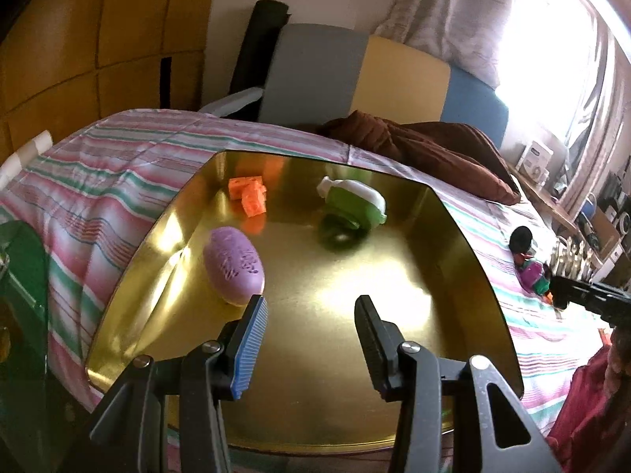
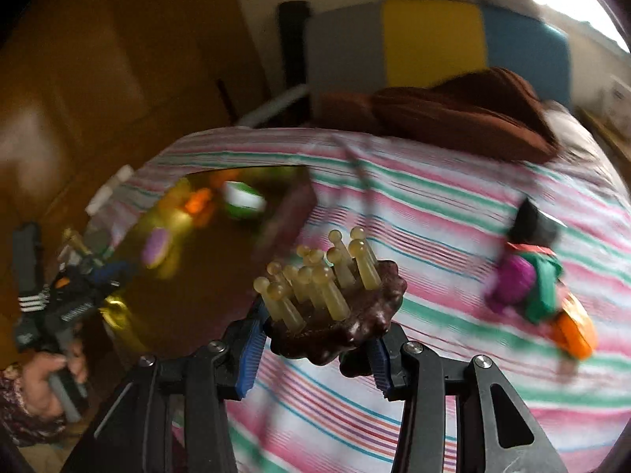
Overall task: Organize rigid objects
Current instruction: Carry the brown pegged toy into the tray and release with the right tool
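A gold metal tray (image 1: pixel 453 244) lies on the striped bedspread. In it are a purple oval soap-like piece (image 1: pixel 233 264), orange blocks (image 1: pixel 248 193) and a green and white toy (image 1: pixel 353 203). My left gripper (image 1: pixel 311 307) is open and empty just above the tray's near half. My right gripper (image 2: pixel 315 339) is shut on a dark brown base with yellowish pegs (image 2: pixel 335 299), held above the bedspread right of the tray (image 2: pixel 189 299). A toy witch figure (image 2: pixel 532 287) lies on the bed to the right; it also shows in the left wrist view (image 1: pixel 530 264).
A brown pillow (image 1: pixel 434 149) lies at the far side of the bed. A grey, yellow and blue headboard (image 1: pixel 394 75) stands behind it. Wooden cupboards (image 1: pixel 79 39) are at the left. Shelves with clutter (image 1: pixel 591 205) are at the right. The right wrist view is motion-blurred.
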`<state>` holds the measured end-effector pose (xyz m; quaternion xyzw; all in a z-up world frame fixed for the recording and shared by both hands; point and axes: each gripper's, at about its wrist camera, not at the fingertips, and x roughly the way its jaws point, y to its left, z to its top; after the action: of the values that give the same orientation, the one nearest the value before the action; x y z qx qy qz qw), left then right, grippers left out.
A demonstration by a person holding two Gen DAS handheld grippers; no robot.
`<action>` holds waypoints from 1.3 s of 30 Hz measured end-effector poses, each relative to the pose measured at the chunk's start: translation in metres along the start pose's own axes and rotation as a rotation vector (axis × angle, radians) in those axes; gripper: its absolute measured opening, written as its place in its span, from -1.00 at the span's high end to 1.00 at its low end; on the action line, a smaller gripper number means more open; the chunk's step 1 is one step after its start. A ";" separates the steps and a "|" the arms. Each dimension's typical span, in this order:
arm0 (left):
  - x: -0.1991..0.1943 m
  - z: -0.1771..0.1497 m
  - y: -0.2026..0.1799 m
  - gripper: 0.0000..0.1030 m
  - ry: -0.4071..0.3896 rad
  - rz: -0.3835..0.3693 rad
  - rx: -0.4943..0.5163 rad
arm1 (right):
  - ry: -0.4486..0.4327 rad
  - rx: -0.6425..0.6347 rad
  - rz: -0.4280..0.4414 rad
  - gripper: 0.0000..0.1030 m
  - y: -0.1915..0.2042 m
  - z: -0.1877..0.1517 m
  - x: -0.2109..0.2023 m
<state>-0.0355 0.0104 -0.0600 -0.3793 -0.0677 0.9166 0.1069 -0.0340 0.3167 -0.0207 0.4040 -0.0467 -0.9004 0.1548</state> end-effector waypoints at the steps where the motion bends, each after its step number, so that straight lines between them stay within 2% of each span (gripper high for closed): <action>1: -0.001 0.000 0.002 0.10 -0.002 0.000 -0.009 | 0.002 -0.018 0.014 0.10 0.011 0.004 0.004; 6: -0.007 0.001 0.015 0.09 -0.018 0.016 -0.043 | 0.021 -0.096 0.082 0.10 0.062 0.021 0.029; 13: -0.015 -0.001 0.028 0.10 -0.031 0.034 -0.064 | 0.128 -0.149 0.134 0.10 0.119 0.045 0.086; 17: -0.016 -0.001 0.034 0.09 -0.027 0.035 -0.085 | 0.183 -0.172 0.136 0.10 0.140 0.054 0.116; 22: -0.016 0.000 0.038 0.10 -0.023 0.036 -0.101 | 0.253 -0.196 0.099 0.10 0.157 0.064 0.155; 28: -0.016 0.000 0.042 0.10 -0.016 0.034 -0.116 | 0.294 -0.195 0.043 0.10 0.160 0.071 0.186; 33: -0.015 -0.001 0.040 0.10 -0.011 0.028 -0.116 | 0.297 -0.176 0.018 0.08 0.158 0.074 0.202; 35: -0.016 -0.002 0.039 0.10 -0.012 0.026 -0.115 | 0.268 -0.160 0.008 0.04 0.156 0.077 0.201; 37: -0.016 -0.002 0.037 0.10 -0.010 0.027 -0.111 | 0.224 -0.130 0.022 -0.24 0.153 0.082 0.193; 39: -0.017 -0.002 0.037 0.10 -0.018 0.027 -0.113 | 0.176 -0.088 0.048 -0.29 0.147 0.086 0.180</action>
<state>-0.0274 -0.0294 -0.0577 -0.3773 -0.1152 0.9160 0.0722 -0.1750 0.1173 -0.0607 0.4732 -0.0029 -0.8586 0.1973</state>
